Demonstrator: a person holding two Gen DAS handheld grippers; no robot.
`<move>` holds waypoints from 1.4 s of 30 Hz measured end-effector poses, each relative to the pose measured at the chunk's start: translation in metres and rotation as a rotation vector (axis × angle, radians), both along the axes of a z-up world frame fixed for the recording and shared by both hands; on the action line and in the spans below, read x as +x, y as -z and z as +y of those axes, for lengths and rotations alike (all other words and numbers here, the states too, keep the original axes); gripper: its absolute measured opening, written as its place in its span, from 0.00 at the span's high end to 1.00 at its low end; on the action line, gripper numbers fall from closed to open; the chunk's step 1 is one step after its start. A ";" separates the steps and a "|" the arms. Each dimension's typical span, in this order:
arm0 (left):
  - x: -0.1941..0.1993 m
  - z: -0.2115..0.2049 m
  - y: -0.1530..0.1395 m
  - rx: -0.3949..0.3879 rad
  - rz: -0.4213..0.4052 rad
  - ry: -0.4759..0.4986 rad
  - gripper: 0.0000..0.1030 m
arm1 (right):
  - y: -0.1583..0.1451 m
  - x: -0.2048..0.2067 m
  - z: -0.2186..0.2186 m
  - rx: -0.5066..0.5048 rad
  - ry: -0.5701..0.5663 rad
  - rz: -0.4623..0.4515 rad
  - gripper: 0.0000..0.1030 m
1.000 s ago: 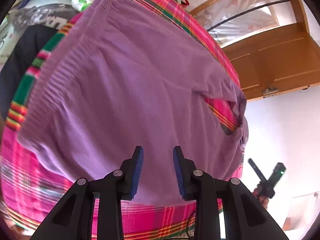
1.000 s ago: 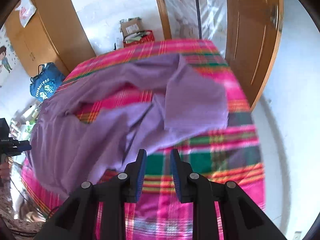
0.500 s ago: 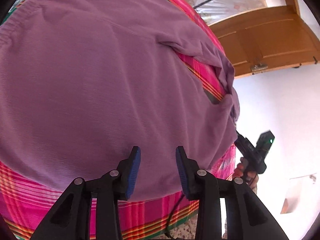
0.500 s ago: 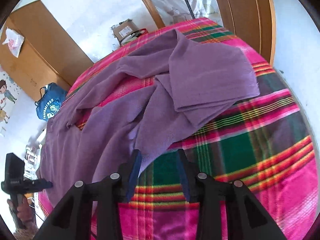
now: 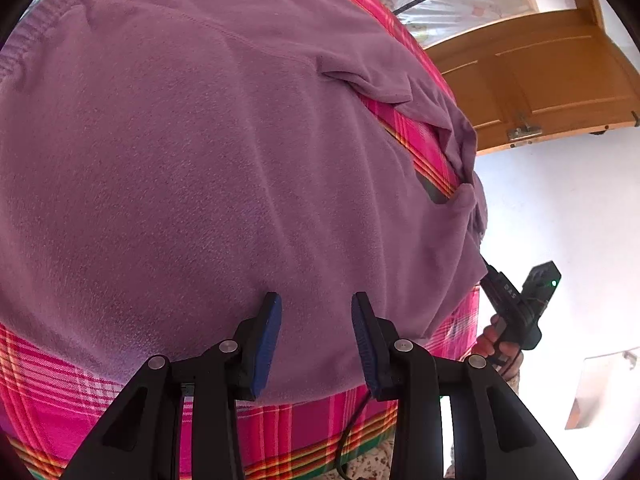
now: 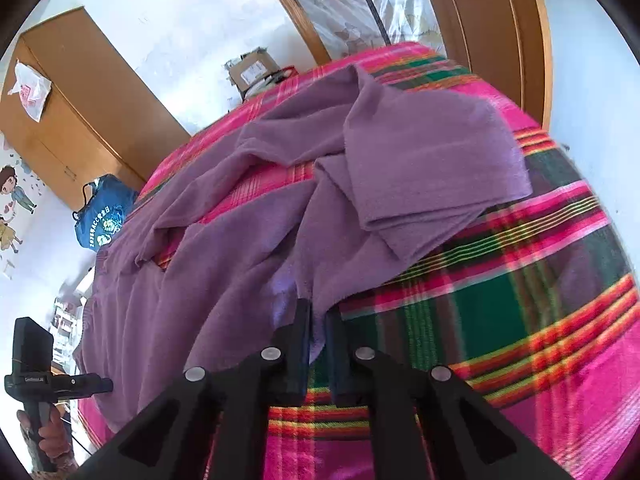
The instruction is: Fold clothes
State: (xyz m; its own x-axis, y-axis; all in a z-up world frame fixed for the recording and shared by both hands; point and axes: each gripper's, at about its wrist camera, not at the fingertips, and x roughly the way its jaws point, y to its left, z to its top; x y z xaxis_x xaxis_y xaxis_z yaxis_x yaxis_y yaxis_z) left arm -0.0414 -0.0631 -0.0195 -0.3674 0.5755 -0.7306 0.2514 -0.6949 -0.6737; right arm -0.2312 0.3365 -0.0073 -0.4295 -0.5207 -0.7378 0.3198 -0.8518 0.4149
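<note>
Purple fleece garment (image 5: 224, 184) spread over a pink-and-green plaid blanket (image 6: 520, 300) that covers the worktop, body broad and fairly flat, one part doubled over into a flat layered flap toward the far right in the right wrist view. Ribbed hem at the far left edge in the left wrist view. Left gripper (image 5: 316, 340) hovering over the near hem of the garment, jaws at a middling gap, blue pads (image 5: 268, 340) clear of the cloth, nothing pinched. Right gripper (image 6: 318, 332) closing on a fold of the garment's near edge, purple cloth caught between the narrow jaws. A hand (image 5: 494, 340) on the right gripper's handle beside the worktop edge. Wooden door (image 5: 552, 80), wardrobe (image 6: 72, 100) and blue bag (image 6: 102, 216) beyond.
</note>
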 end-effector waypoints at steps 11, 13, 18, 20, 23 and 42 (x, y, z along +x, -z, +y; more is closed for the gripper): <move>-0.003 0.010 -0.001 -0.024 0.000 0.010 0.63 | -0.023 0.019 0.038 -0.013 0.084 0.069 0.94; -0.004 0.011 -0.001 -0.025 0.000 0.008 0.63 | -0.025 0.024 0.052 -0.020 0.122 0.083 0.94; -0.006 0.013 -0.001 -0.027 -0.002 0.005 0.63 | -0.026 0.035 0.077 -0.032 0.204 0.096 0.94; -0.006 0.013 -0.001 -0.026 -0.002 0.004 0.63 | -0.025 0.038 0.085 -0.038 0.232 0.101 0.94; -0.004 0.012 -0.001 -0.021 -0.002 0.000 0.63 | -0.027 0.043 0.095 -0.047 0.262 0.111 0.94; 0.028 -0.041 -0.013 -0.003 0.045 -0.180 0.63 | -0.014 0.073 0.091 0.122 0.302 0.158 0.90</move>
